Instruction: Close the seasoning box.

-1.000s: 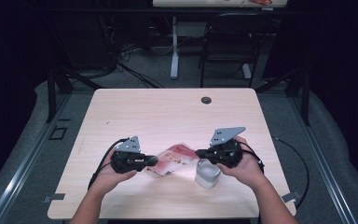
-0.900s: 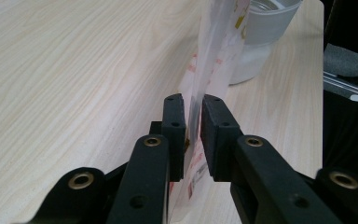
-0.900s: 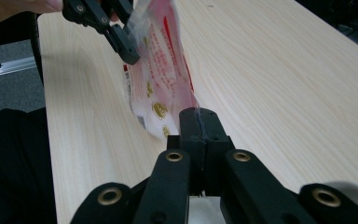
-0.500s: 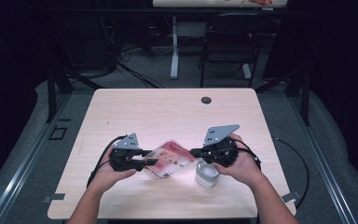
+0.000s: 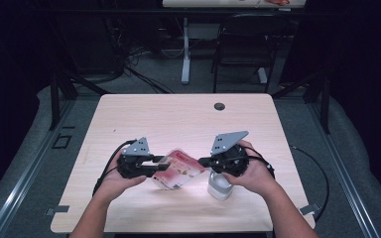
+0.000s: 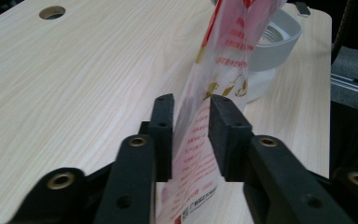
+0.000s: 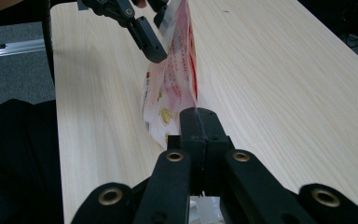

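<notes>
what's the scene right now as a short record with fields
held thing: red and white plastic packet, off the table
right gripper: shut on the packet's edge
left gripper: jaws either side of the packet, just been closing, with a visible gap on one side
nearby: white jar under the right hand
surface: wooden table

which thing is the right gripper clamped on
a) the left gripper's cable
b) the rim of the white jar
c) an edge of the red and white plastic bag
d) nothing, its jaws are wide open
c: in the right gripper view the right gripper has its jaws pressed together on the edge of the red and white plastic bag, and the high view shows the bag stretched between it and the left gripper.
</notes>
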A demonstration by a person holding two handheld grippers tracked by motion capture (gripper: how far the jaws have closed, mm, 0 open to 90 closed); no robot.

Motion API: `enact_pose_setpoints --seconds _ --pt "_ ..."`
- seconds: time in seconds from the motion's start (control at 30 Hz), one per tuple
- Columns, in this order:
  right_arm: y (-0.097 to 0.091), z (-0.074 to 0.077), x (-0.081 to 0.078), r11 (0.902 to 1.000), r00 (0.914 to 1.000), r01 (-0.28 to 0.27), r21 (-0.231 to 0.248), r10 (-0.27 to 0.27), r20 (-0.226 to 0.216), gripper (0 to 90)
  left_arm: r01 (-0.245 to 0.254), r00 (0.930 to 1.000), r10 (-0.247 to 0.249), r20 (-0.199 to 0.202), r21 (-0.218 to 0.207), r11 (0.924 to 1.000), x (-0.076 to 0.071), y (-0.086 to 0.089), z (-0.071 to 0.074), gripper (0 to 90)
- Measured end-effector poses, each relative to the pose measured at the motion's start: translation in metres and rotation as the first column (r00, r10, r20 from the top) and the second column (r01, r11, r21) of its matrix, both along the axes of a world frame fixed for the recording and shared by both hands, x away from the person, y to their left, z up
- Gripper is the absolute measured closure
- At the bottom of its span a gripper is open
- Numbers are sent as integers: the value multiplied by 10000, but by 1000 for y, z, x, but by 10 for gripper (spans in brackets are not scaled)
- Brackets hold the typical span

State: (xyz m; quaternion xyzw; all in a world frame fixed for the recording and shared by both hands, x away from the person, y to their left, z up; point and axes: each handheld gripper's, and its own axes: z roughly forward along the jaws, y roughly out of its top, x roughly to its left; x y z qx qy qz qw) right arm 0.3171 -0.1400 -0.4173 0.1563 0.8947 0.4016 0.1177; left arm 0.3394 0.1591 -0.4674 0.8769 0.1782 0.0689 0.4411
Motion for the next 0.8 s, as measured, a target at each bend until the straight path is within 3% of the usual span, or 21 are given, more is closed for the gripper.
enact_pose_setpoints --seconds 0.07,0.27,0.5,0.8 --pt "1 2 1 10000 10000 15 -21 -15 39 900 42 10000 -43 -32 -193 9998 -1 4 -2 778" --pt "9 4 1 9997 9999 -64 223 66 -87 896 71 10000 -71 46 -74 9999 -4 10 -6 887" --pt "15 5 2 9984 10000 33 569 -31 -51 767 206 9996 -203 174 -190 9996 -8 18 -8 900" --pt "13 12 0 9879 9999 128 1544 -142 81 648 -34 9997 42 258 -331 9994 -13 29 -13 900"
